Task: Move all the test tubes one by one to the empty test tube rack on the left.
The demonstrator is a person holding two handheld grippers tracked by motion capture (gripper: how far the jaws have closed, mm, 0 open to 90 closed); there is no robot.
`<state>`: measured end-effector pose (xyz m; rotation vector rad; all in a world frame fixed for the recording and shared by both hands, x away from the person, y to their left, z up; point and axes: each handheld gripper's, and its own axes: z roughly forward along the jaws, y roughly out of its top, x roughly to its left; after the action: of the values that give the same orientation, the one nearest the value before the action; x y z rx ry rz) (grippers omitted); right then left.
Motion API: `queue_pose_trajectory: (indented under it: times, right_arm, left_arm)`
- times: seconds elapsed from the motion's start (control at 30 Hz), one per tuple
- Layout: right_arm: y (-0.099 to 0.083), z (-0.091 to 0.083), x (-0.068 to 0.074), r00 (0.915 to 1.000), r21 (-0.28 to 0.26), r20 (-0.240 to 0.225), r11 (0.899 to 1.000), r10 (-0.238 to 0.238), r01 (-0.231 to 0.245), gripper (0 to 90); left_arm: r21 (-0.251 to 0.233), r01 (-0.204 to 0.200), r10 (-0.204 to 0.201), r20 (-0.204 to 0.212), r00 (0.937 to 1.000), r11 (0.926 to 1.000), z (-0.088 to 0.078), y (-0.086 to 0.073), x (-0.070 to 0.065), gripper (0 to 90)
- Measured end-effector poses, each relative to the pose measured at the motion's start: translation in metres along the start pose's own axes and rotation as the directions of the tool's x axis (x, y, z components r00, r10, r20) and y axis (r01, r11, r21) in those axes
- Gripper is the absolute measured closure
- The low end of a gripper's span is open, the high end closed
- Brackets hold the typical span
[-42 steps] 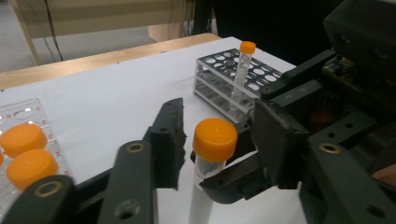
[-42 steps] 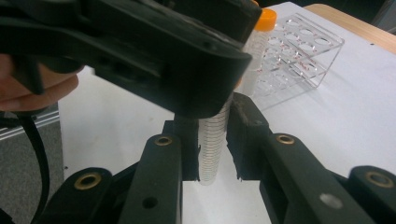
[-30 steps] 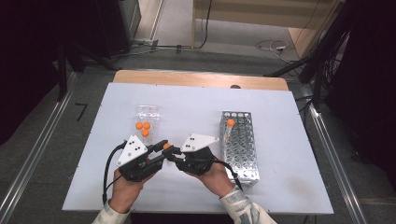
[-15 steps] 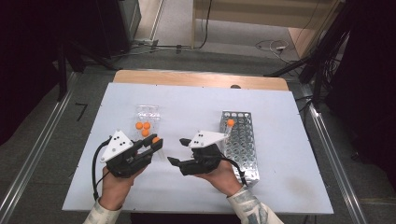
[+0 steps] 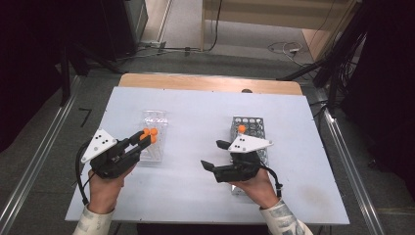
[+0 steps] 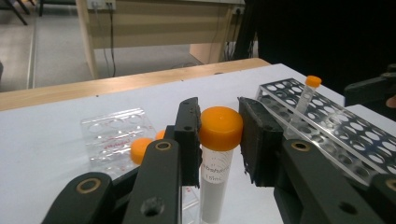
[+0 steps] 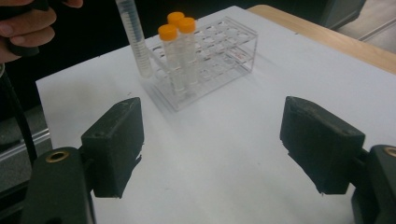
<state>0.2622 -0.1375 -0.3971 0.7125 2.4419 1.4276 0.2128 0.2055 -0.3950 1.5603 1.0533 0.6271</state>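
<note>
The orange-capped tube [image 6: 215, 163] hangs pinched at its cap between the left gripper [image 5: 139, 143] jaws, just over the near end of the clear rack [image 5: 153, 122] at the counter's [image 5: 195, 107] left. Held only by the cap, it could swing or slip and clip the two tubes [image 7: 180, 51] standing there. The right gripper [image 5: 215, 154], jaws spread and empty, sits near the metal rack [image 5: 257, 128]. A second ago both grippers met mid-counter; they have since parted.
</note>
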Motion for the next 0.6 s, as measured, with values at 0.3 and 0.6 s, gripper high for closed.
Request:
queue_pose_trajectory:
  times: [0.3, 0.6]
  right_arm:
    - [-0.013, -0.016, -0.016, 0.9985, -0.008, 0.039, 0.999, 0.038, -0.037, 19.0]
    - [-0.028, -0.033, -0.025, 0.995, -0.025, 0.073, 0.997, 0.068, -0.066, 18.9]
  left_arm:
    - [-0.007, 0.016, -0.016, -0.025, 0.9996, 0.9998, -0.002, 0.001, 0.012, 70.1]
    - [-0.031, 0.019, -0.02, -0.041, 0.999, 0.9994, -0.007, 0.004, 0.018, 70.1]
